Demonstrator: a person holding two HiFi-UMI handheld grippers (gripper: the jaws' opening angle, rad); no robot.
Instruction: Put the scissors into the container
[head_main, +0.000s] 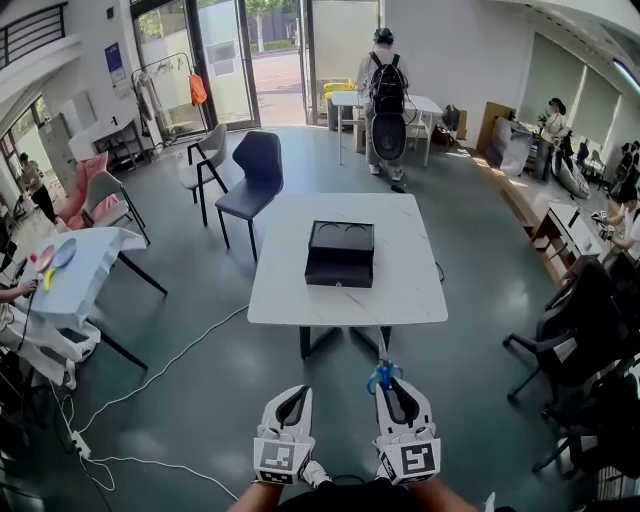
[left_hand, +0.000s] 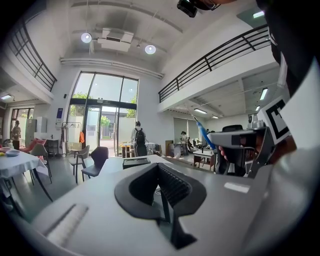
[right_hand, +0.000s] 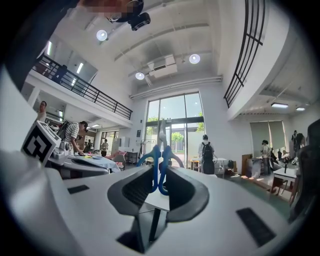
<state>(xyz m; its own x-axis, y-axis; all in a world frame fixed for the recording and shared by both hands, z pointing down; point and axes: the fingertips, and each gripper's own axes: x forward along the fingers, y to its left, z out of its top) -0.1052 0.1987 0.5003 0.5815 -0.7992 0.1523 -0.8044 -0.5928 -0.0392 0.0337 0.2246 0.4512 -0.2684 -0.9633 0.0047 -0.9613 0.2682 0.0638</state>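
- left gripper (head_main: 292, 398): white shell, black ribbed jaws pressed together on nothing; held off the table's near edge
- container (head_main: 340, 268): matte black, rectangular, open-topped; sits at the middle of the white, marbled, rectangular table (head_main: 290, 290)
- scissors (head_main: 383, 376): blue looped handles, thin metal blades pointing forward; handles clamped in the right gripper (head_main: 398, 392), off the near edge, well apart from the container

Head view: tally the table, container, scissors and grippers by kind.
White rectangular table: 1
Black rectangular container: 1
Blue-handled scissors: 1
Grippers: 2, left gripper and right gripper
Total: 5
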